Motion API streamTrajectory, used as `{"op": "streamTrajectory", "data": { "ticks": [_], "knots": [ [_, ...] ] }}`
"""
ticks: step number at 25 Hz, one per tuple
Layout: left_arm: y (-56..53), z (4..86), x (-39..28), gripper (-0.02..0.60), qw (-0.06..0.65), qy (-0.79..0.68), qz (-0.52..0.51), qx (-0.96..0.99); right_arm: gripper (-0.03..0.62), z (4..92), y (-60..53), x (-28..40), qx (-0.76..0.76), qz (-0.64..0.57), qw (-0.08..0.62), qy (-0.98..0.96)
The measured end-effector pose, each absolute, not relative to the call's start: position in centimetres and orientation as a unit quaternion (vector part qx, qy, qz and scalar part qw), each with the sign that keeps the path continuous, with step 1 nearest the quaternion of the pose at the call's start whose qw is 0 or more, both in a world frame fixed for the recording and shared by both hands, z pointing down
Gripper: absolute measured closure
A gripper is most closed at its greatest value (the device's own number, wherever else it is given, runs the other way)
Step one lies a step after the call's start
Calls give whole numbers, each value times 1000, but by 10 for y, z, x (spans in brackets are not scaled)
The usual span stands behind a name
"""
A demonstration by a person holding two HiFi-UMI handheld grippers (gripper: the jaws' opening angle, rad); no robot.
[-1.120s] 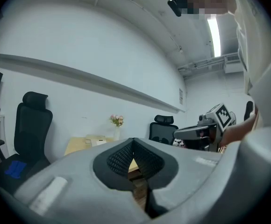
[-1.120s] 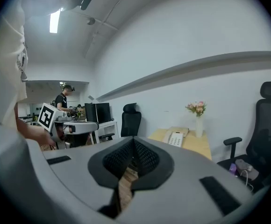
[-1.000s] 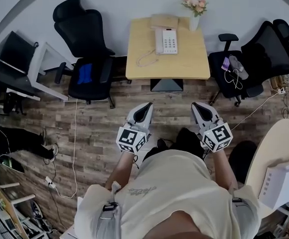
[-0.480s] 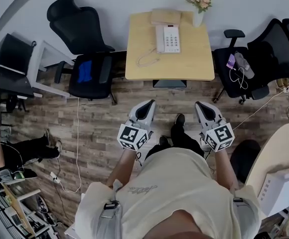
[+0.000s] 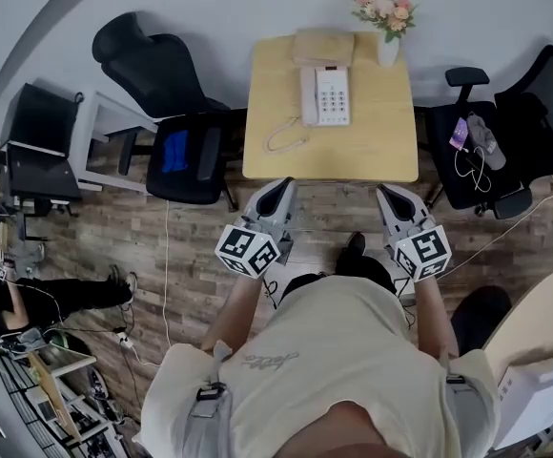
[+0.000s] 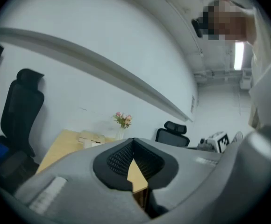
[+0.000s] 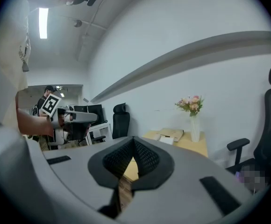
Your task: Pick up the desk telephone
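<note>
A white desk telephone with a curled cord lies on the far half of a small wooden table. Its pale body also shows low in the left gripper view as the telephone and in the right gripper view as the telephone. My left gripper hangs shut and empty just short of the table's near edge. My right gripper is level with it, also shut and empty. Both are well short of the phone.
A vase of flowers and a tan folder stand behind the phone. Black office chairs flank the table, one at the left and one at the right. Cables trail over the wooden floor.
The table and telephone have come nearer in the head view; both grippers now reach its near edge. Their jaws stayed shut.
</note>
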State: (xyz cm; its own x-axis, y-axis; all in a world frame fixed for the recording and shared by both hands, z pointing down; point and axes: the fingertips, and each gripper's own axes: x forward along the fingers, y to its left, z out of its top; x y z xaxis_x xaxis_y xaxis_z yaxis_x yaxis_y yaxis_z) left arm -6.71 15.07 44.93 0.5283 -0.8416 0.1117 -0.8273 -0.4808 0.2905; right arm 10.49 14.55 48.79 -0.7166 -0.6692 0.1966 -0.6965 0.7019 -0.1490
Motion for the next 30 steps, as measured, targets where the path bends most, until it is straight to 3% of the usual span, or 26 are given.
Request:
{"op": "streamTrajectory", "data": {
  "ticks": [4, 14, 30],
  "knots": [
    [112, 446, -73, 566, 203, -502, -83, 837, 595, 493, 109, 120, 372, 94, 75, -920],
    [80, 459, -81, 566, 151, -520, 2, 841, 595, 502, 65, 98, 350, 118, 84, -926],
    [-38, 457, -146, 566, 115, -443, -1, 889, 595, 483, -38, 38, 437, 128, 88, -886]
  ]
}}
